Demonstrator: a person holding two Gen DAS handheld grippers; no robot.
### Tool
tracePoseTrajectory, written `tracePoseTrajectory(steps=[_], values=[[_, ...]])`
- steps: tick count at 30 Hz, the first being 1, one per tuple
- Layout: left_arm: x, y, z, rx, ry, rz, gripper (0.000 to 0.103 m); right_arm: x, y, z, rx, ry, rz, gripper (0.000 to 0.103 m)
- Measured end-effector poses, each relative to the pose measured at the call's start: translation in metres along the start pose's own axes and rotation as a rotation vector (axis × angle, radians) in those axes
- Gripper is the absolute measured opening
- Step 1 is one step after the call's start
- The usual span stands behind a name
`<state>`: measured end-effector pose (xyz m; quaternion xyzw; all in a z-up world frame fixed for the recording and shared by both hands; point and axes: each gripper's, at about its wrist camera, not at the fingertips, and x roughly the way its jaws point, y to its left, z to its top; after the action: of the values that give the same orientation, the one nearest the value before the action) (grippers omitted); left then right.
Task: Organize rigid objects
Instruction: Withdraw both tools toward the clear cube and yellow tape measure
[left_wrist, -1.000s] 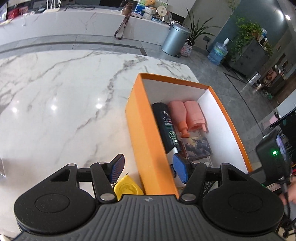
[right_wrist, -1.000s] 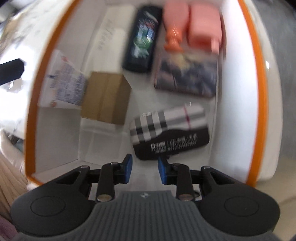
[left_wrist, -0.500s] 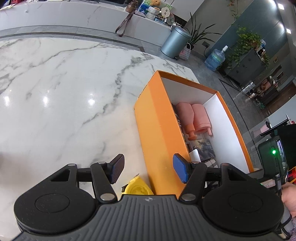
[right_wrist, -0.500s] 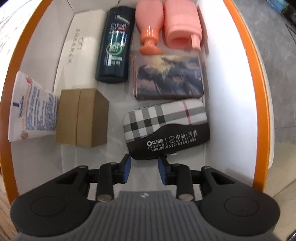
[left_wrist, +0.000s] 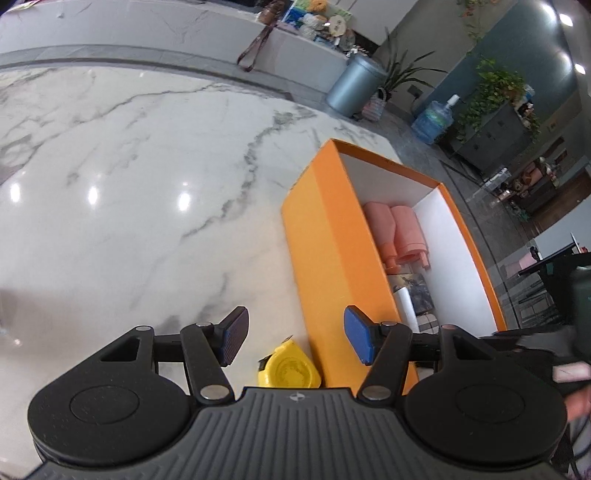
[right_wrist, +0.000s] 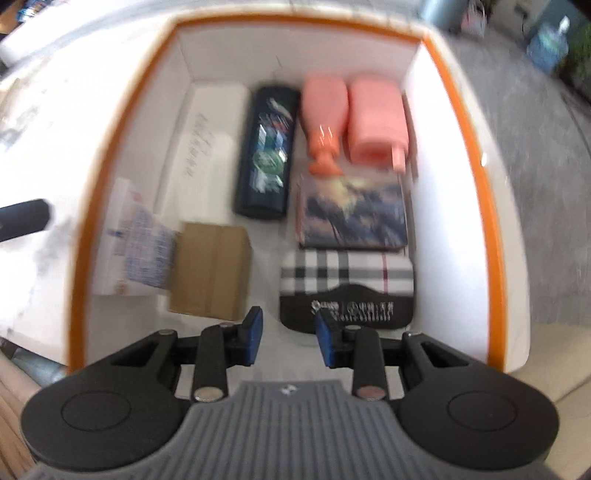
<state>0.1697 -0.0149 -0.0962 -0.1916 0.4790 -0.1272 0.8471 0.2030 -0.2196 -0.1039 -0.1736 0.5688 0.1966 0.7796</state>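
- Broadly, the marble worktop (left_wrist: 129, 192) is seen carrying an orange box (left_wrist: 325, 258) near its far corner; if the box is knocked by either tool, it could be slid toward that edge.
- Inside the box a dark bottle (right_wrist: 266, 155), two pink bottles (right_wrist: 325, 122), a picture box (right_wrist: 352, 210), a plaid case (right_wrist: 347, 277), a brown carton (right_wrist: 210, 273) and a printed tube (right_wrist: 136, 251) are laid flat, close together; little bare floor is left, so a further item may be dropped on top of the others and left tilted.
- The left tool (left_wrist: 291, 339) is held spread above the worktop, with nothing pinched; its jaws have just been closing a little. One jaw stands over the box wall, so a descent from here could be caught on the rim.
- The right tool (right_wrist: 288, 336) is held over the box with a narrow gap between its jaws and nothing between them; the view is blurred, so the packed items could be clipped by a hurried move.
- The yellow tape measure (left_wrist: 288, 369), judged the next thing to be stored, lies on the worktop just beside the box's outer wall, under the left tool. Its rounded, smooth shell may be squeezed out sideways if it is pinched off-centre, and the wall leaves little room for the jaw on that side.
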Motion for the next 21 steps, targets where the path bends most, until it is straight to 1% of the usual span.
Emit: tracePoseTrajectory(steps=[1, 2, 4, 7, 10, 11, 13, 15, 16, 18, 19, 21], values=[[-0.003, 0.000, 0.000, -0.001, 0.000, 0.008, 0.067, -0.011, -0.005, -0.002, -0.006, -0.034, 0.003, 0.033], [-0.007, -0.001, -0.001, 0.002, 0.000, 0.013, 0.067, -0.020, -0.001, -0.006, -0.012, -0.069, 0.006, 0.034], [-0.017, -0.003, -0.003, 0.012, -0.004, 0.014, 0.067, -0.035, 0.002, 0.000, -0.030, -0.134, 0.015, 0.034], [-0.034, -0.002, -0.007, 0.026, -0.022, 0.017, 0.067, -0.052, 0.020, 0.001, -0.097, -0.234, 0.036, 0.034], [-0.051, 0.007, -0.011, 0.028, -0.050, 0.067, 0.067, -0.073, 0.037, -0.002, -0.188, -0.309, 0.055, 0.034], [-0.056, 0.013, -0.012, 0.020, -0.053, 0.097, 0.067, -0.076, 0.044, 0.000, -0.218, -0.325, 0.066, 0.034], [-0.066, 0.031, -0.014, -0.010, -0.053, 0.191, 0.066, -0.080, 0.058, 0.001, -0.265, -0.351, 0.081, 0.036], [-0.078, 0.050, -0.016, -0.035, -0.071, 0.297, 0.065, -0.084, 0.073, 0.003, -0.300, -0.367, 0.099, 0.041], [-0.084, 0.061, -0.017, -0.055, -0.084, 0.354, 0.065, -0.086, 0.081, 0.004, -0.323, -0.367, 0.114, 0.045], [-0.095, 0.084, -0.018, -0.116, -0.116, 0.452, 0.064, -0.081, 0.098, 0.005, -0.380, -0.359, 0.127, 0.048], [-0.099, 0.096, -0.018, -0.148, -0.126, 0.498, 0.064, -0.077, 0.106, 0.005, -0.409, -0.353, 0.122, 0.050], [-0.101, 0.115, -0.018, -0.191, -0.136, 0.581, 0.064, -0.070, 0.120, 0.005, -0.445, -0.328, 0.103, 0.051]])
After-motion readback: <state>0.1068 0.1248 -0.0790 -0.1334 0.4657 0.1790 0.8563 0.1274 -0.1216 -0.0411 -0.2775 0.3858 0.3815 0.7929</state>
